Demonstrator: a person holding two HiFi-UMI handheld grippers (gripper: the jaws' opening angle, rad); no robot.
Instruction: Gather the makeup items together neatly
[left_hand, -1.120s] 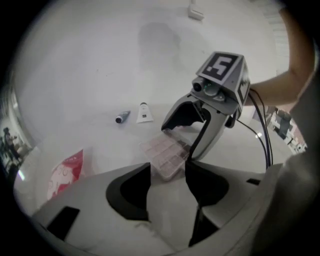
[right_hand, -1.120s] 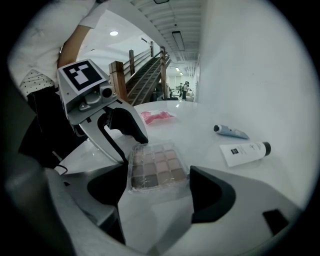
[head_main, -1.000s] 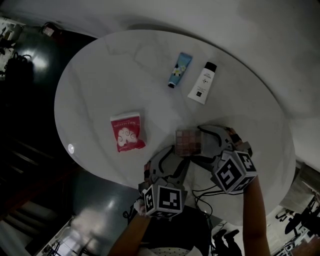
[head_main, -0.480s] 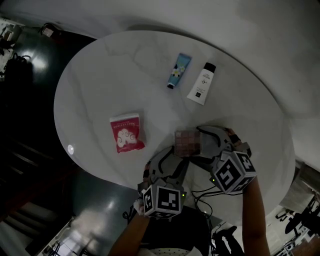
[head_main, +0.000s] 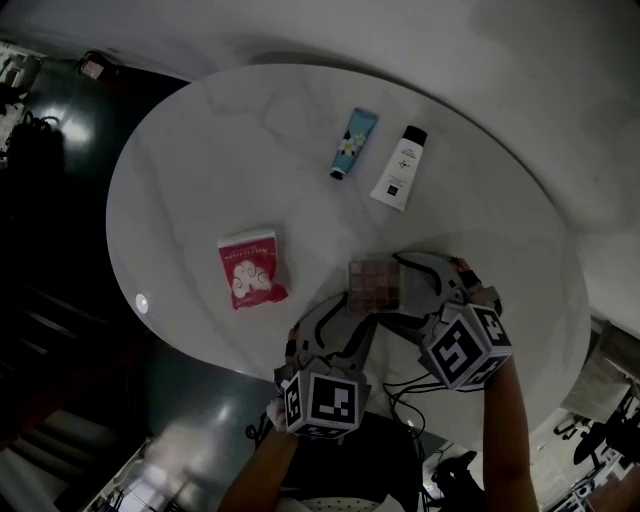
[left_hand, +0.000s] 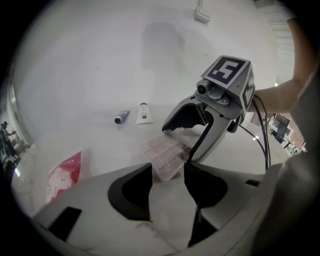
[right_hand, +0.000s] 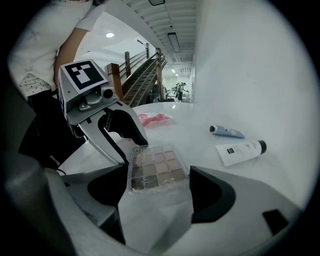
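Note:
A clear-cased eyeshadow palette (head_main: 375, 285) sits near the front edge of the round white table (head_main: 190, 160), with both grippers around it. My right gripper (head_main: 396, 288) is shut on the palette (right_hand: 156, 167), whose case fills the gap between its jaws. My left gripper (head_main: 352, 308) is open, and its jaws have just been closing. The palette's near end (left_hand: 165, 157) lies between them without being pressed. A red sachet (head_main: 250, 270) lies to the left. Side by side at the far side lie a blue tube (head_main: 354, 142) and a white tube (head_main: 399, 167).
The table edge runs close below both grippers, with dark floor (head_main: 60, 250) to the left. A cable (head_main: 405, 385) hangs under the right gripper. A pale wall (head_main: 520, 80) rises behind the table.

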